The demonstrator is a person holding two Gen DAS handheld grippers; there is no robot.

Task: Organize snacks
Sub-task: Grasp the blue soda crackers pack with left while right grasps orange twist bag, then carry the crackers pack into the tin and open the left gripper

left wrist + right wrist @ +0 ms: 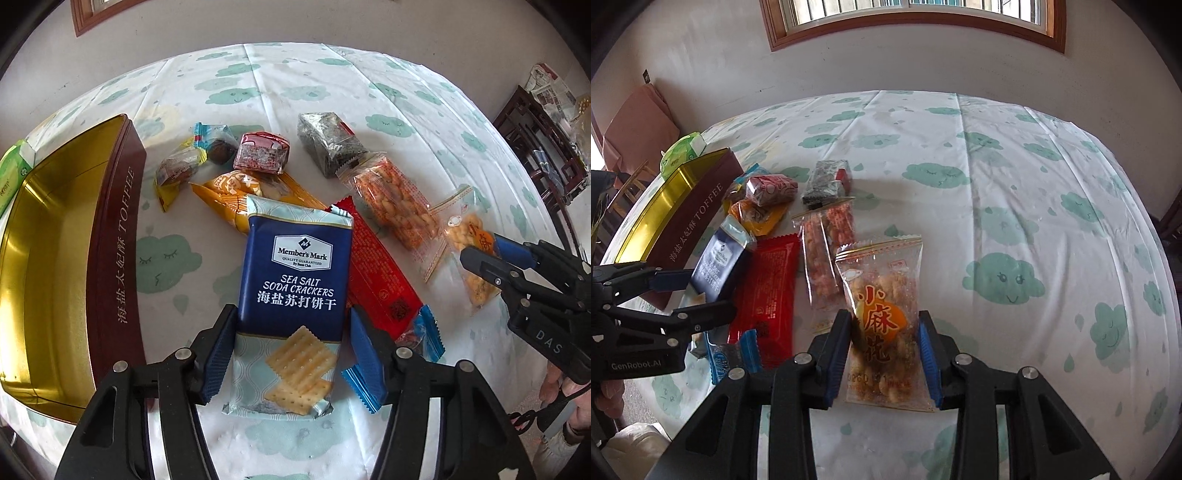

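The snacks lie in a loose heap on the cloud-print tablecloth [997, 192], all just to the right of the open toffee tin [122, 236], which shows a gold inside and a brown outer wall. Nearest the tin's long wall, the blue soda cracker pack [291, 280] lies flat and lengthwise. The left gripper [291, 350] straddles its lower half, a blue pad on each side; the pads sit right at the pack's edges, but whether they press it cannot be told.

Against the pack's side away from the tin lies a red wrapper [376, 269], and a small blue-edged candy [406, 354] rests by its near end. Farther from the tin, a clear bag of reddish peanuts [395, 203] lies beside the red wrapper. Farthest from the tin, the clear bag of fried twists with an orange label [882, 317] sits between the pads of the right gripper [882, 354], which pinch its sides.

Beyond the cracker pack, level with the tin's far end, sit an orange packet [229, 195], a red-and-white wrapped cake [260, 153], a dark wrapped block [328, 142] and small candies [184, 166]. A green tissue pack [681, 153] lies behind the tin.
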